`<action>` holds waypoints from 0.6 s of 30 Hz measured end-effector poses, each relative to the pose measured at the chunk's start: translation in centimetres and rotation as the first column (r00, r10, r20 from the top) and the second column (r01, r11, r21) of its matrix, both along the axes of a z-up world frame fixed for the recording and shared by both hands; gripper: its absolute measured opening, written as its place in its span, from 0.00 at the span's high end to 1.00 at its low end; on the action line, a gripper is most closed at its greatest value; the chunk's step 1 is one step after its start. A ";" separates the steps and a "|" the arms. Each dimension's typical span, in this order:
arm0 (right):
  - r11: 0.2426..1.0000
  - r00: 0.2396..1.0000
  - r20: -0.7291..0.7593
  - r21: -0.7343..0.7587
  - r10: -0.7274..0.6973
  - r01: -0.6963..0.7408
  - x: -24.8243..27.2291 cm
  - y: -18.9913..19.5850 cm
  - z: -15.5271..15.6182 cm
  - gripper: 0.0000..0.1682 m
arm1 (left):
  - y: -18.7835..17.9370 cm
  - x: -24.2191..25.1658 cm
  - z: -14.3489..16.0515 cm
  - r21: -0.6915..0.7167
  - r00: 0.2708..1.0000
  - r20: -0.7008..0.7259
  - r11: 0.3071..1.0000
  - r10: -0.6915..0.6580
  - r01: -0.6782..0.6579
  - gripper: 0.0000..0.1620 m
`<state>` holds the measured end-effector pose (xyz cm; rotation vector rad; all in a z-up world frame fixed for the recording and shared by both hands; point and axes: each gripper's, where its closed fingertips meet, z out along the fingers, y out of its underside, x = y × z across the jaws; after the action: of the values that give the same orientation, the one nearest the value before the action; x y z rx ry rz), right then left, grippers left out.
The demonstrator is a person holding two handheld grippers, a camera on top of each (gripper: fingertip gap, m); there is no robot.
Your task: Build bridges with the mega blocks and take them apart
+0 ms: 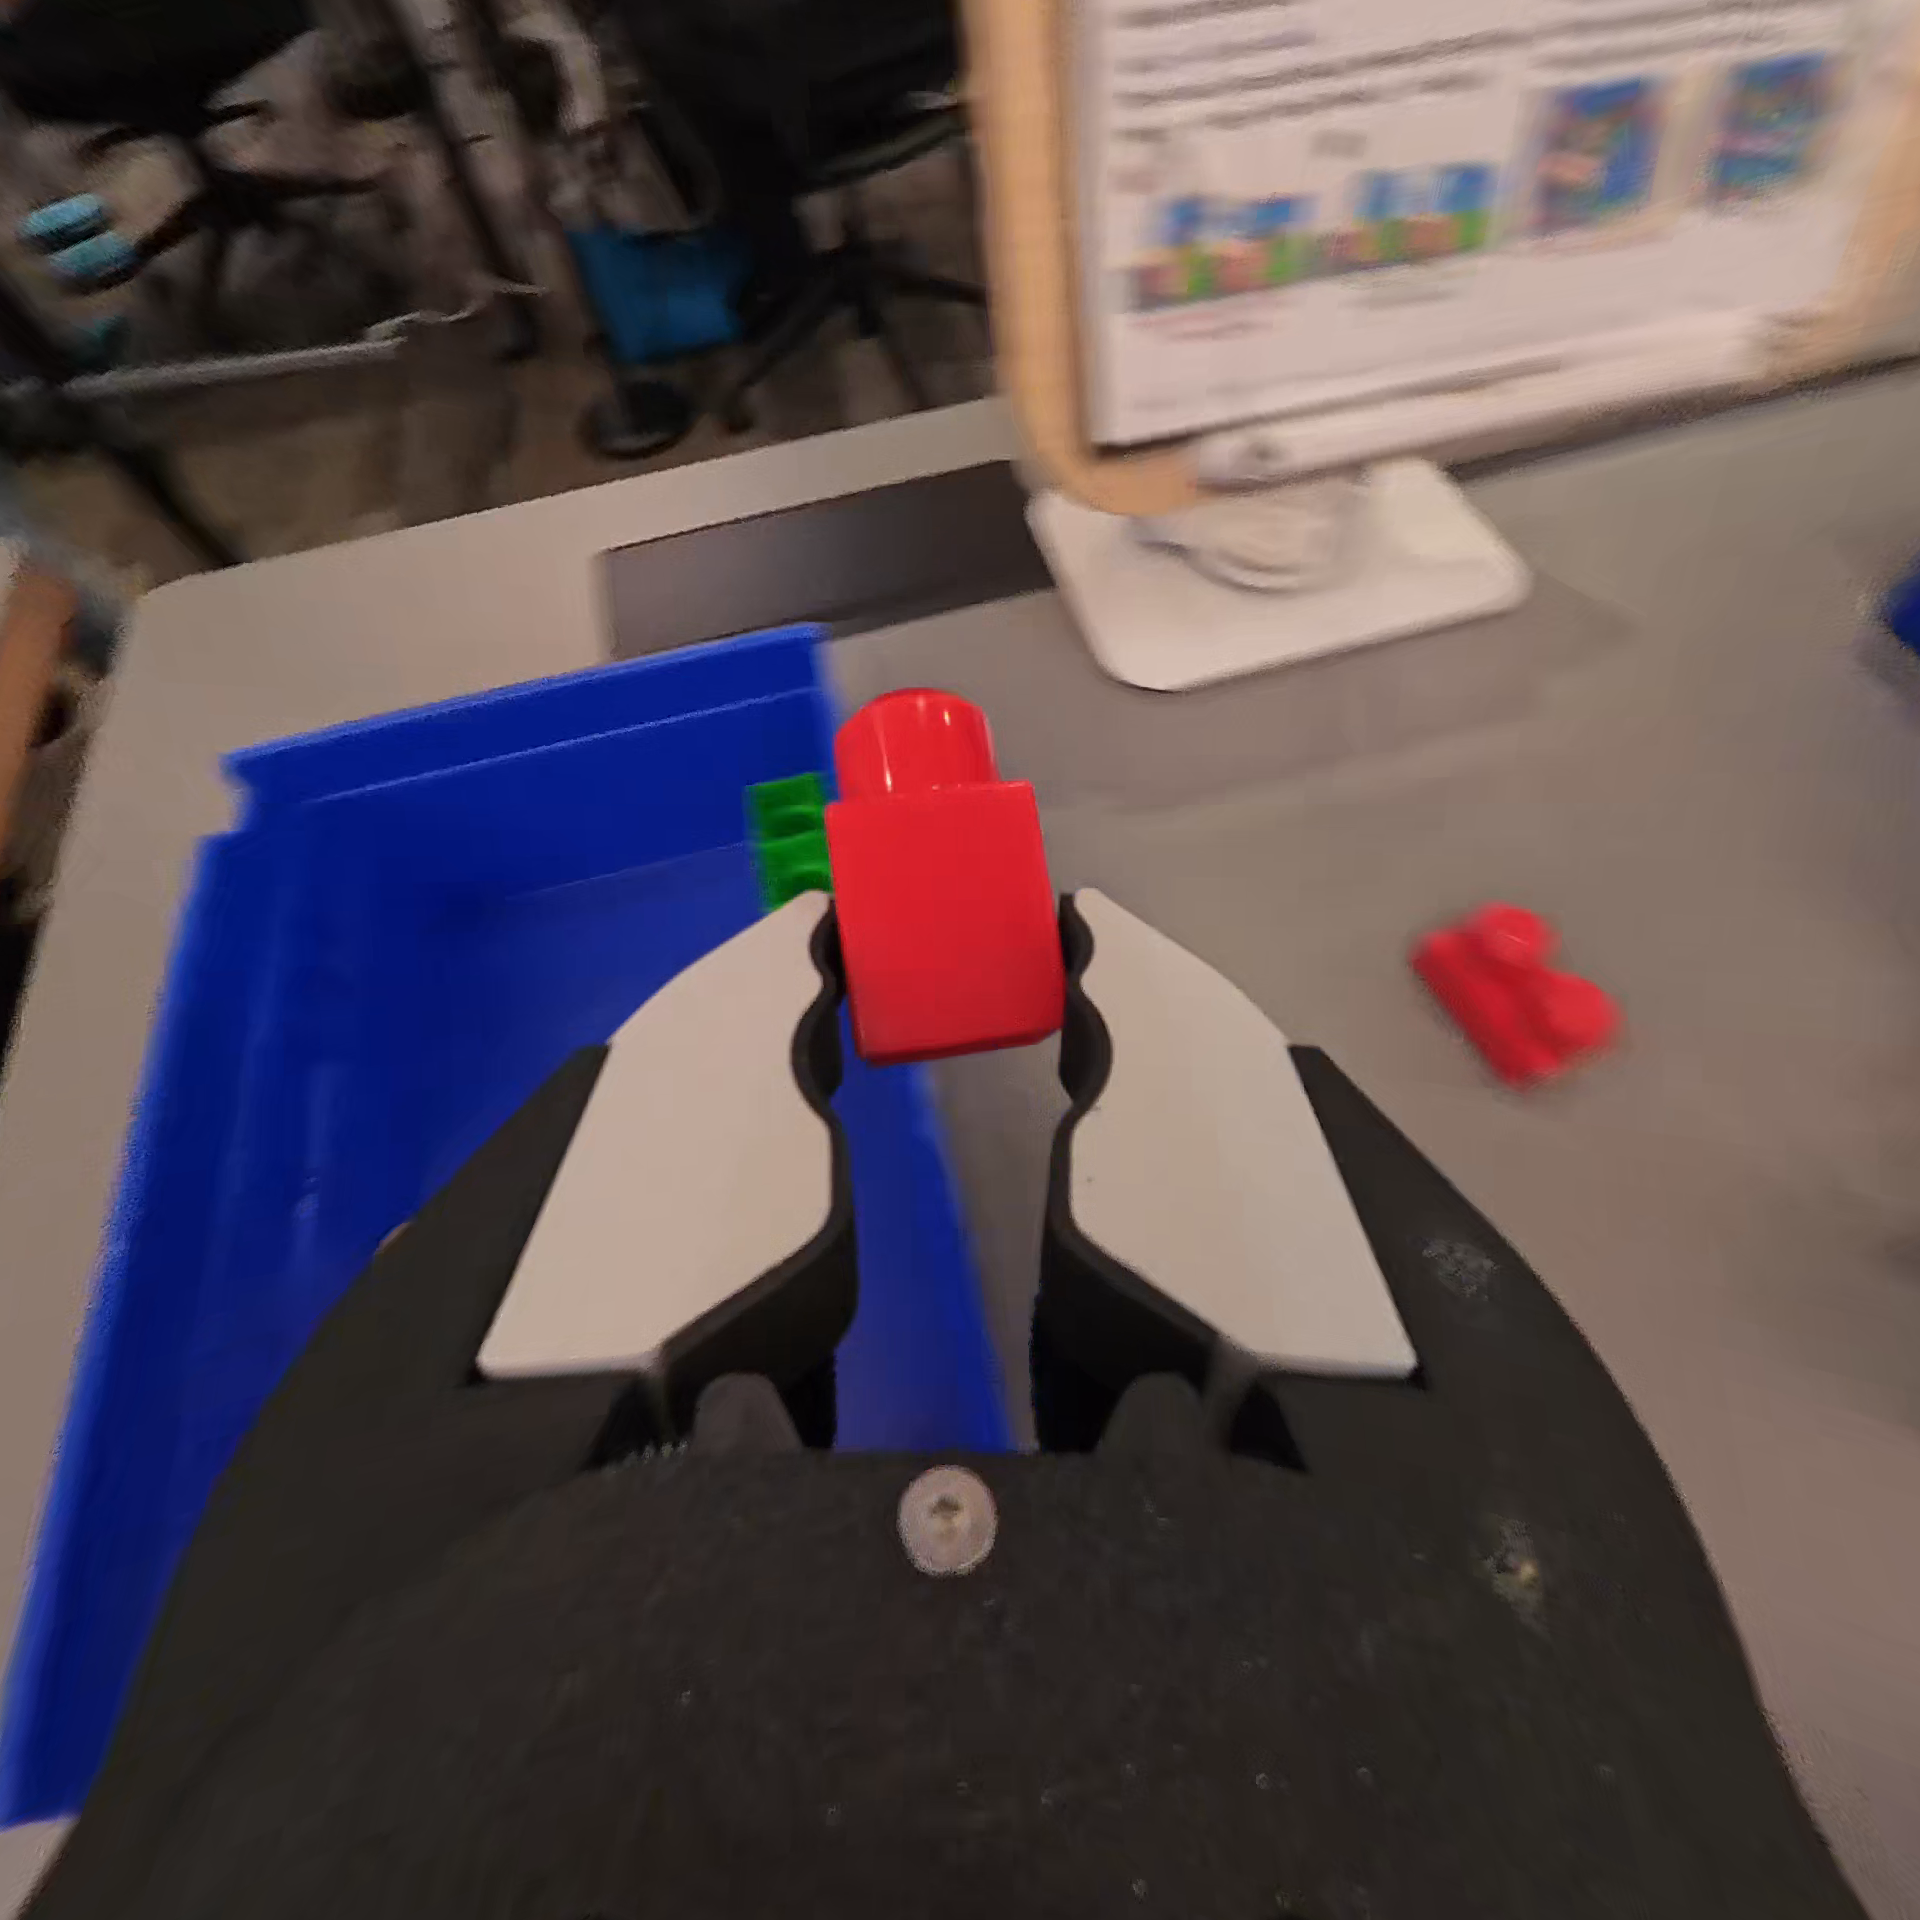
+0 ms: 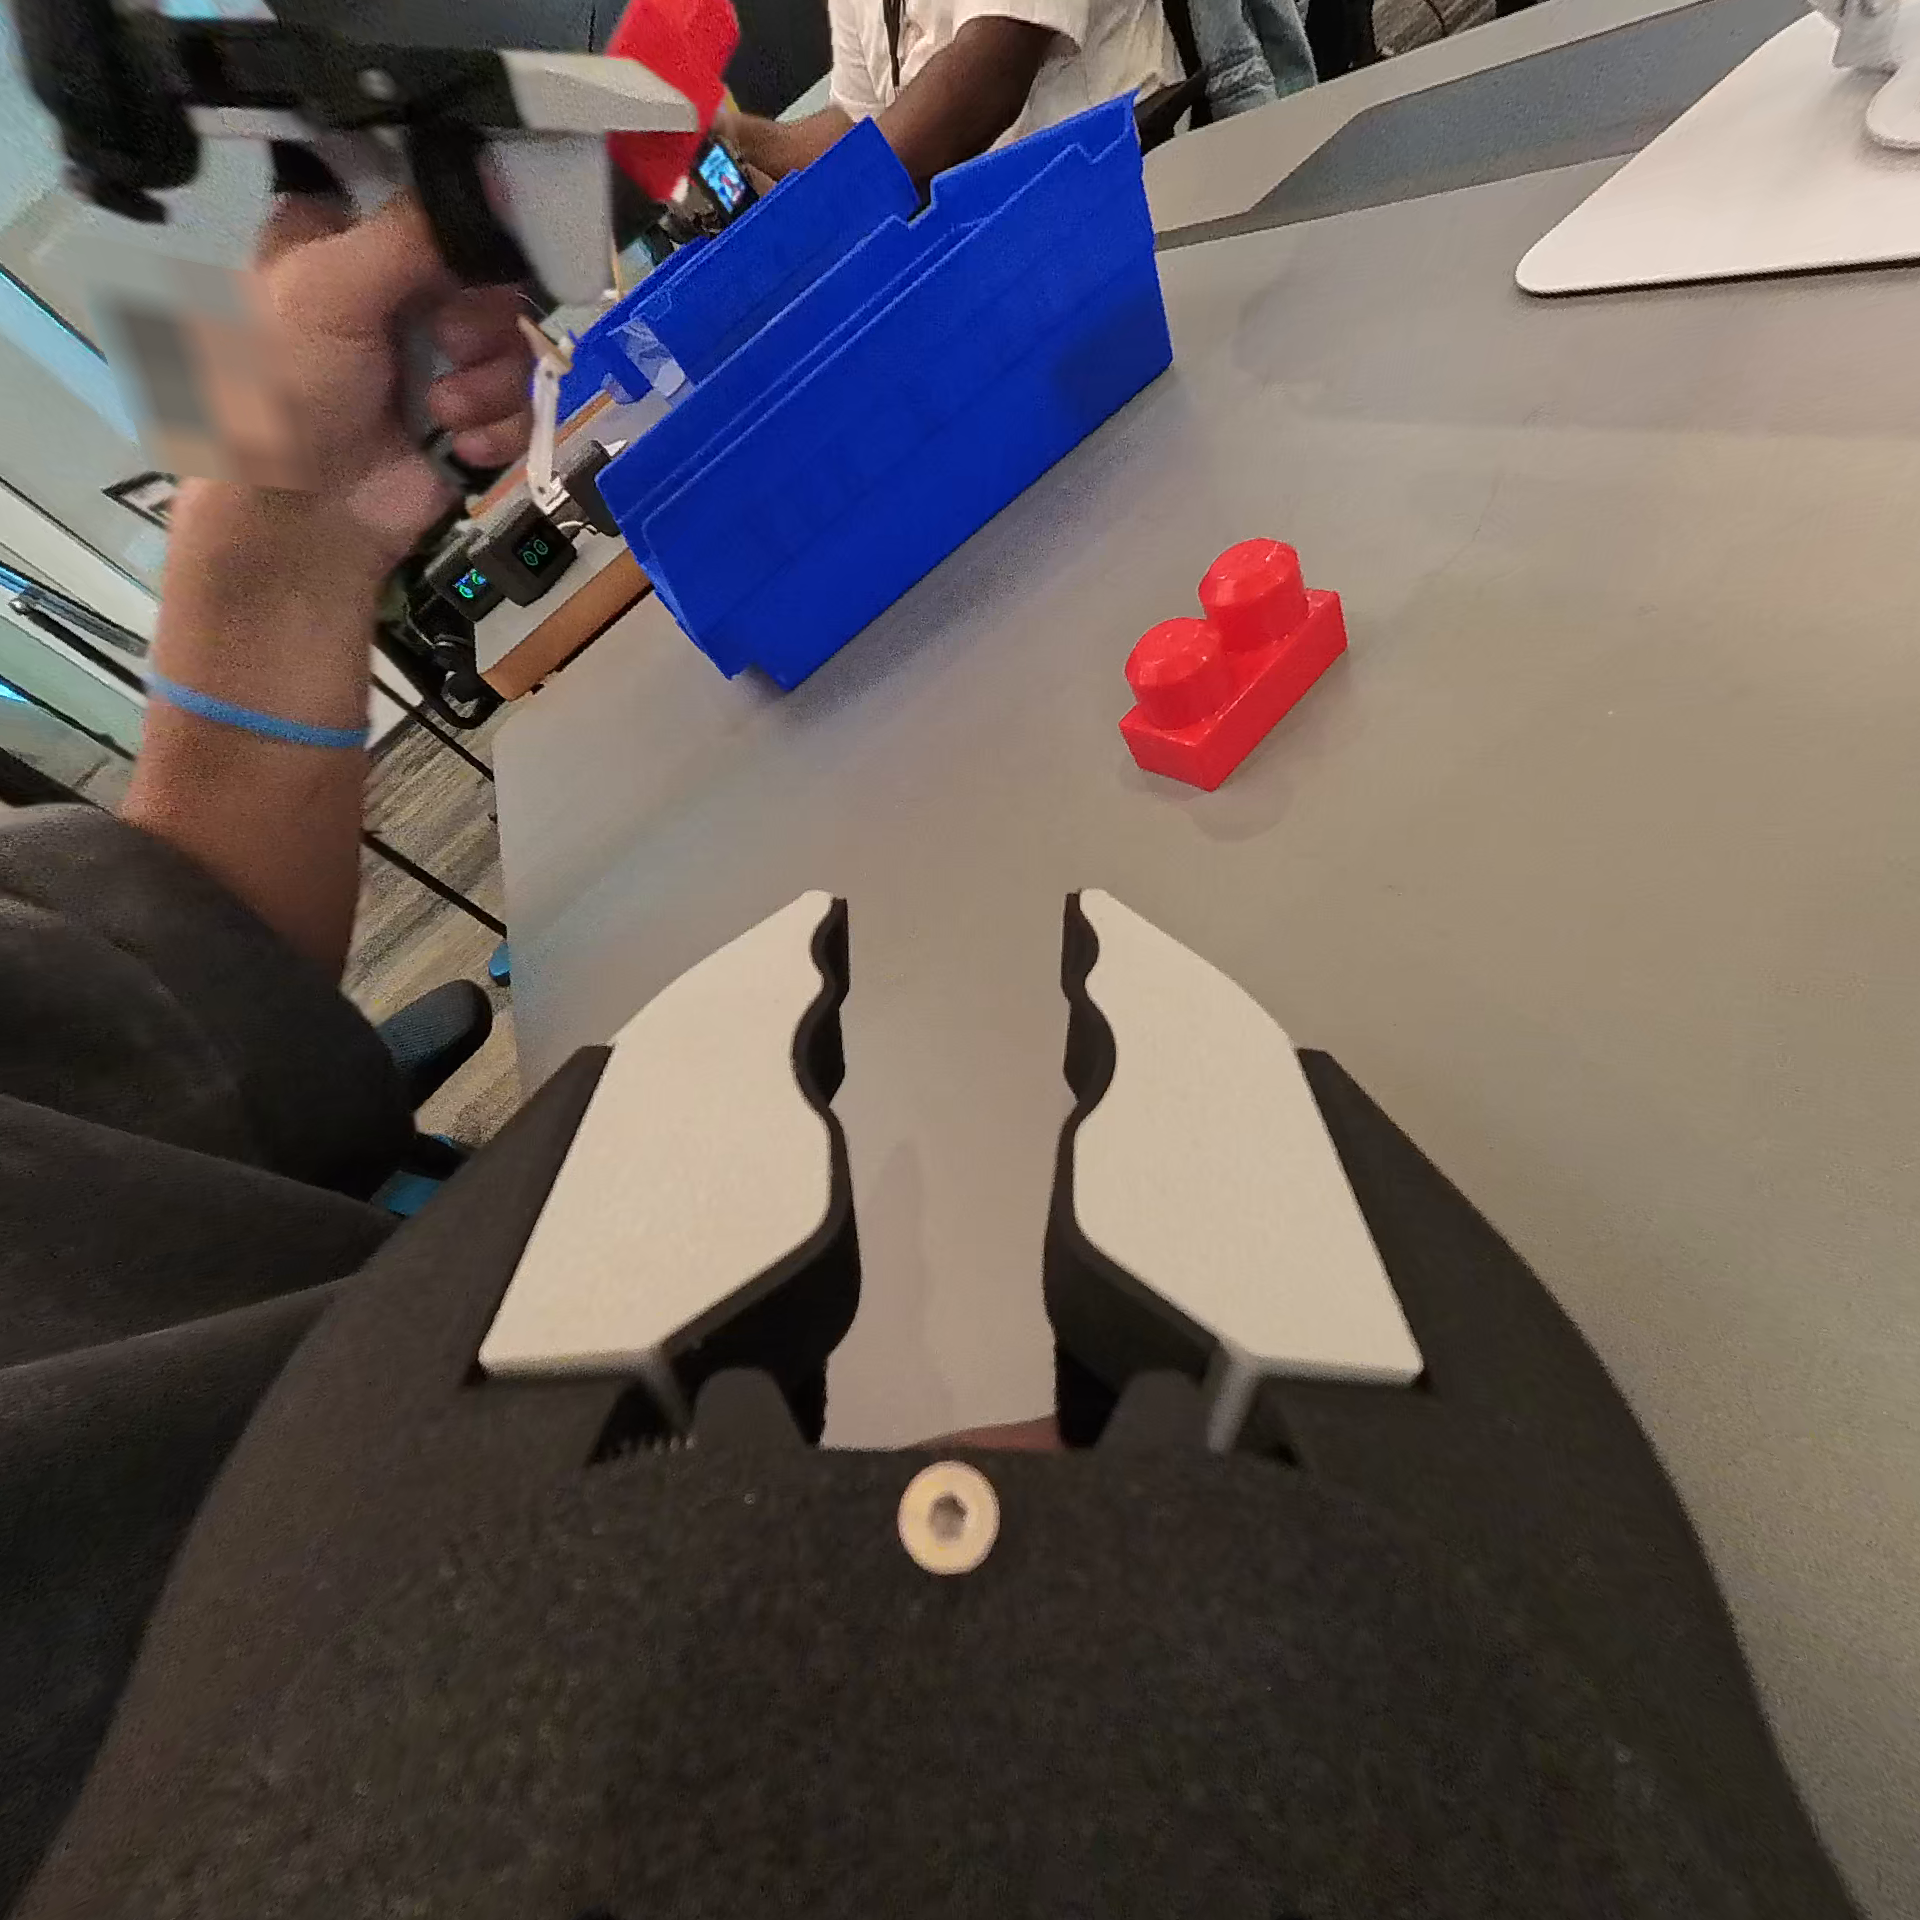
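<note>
My left gripper (image 1: pixel 945 914) is shut on a red one-stud block (image 1: pixel 940 914), held in the air above the right wall of the blue bin (image 1: pixel 416 935). A green block (image 1: pixel 787 836) lies inside the bin at its far right corner. A red two-stud block (image 1: pixel 1512 992) lies on the grey table to the right; it also shows in the right wrist view (image 2: pixel 1236 670). My right gripper (image 2: pixel 956 914) is open and empty, low over the table, short of that block. The left gripper with its red block (image 2: pixel 670 83) shows high at the upper left of the right wrist view.
The blue bin (image 2: pixel 883 436) stands at the table's left edge. A white stand base (image 1: pixel 1278 582) with a framed poster (image 1: pixel 1455 208) is at the back right. A person sits beyond the bin (image 2: pixel 987 52). My sleeve (image 2: pixel 156 1091) is at the left. The gap from one gripper's tips to the other's is roughly 30 cm.
</note>
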<state>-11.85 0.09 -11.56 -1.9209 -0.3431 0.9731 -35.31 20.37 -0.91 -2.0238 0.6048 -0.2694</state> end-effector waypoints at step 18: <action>0.999 0.998 0.066 0.023 -0.025 0.023 -0.3 -0.1 -0.5 0.76 | -10.6 12.2 -15.5 -0.283 0.840 -0.207 0.853 -0.501 0.439 0.76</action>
<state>-12.13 0.02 -12.09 -1.9363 -0.3669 0.8881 -23.06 9.77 -16.43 -2.1177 1.3124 -0.3665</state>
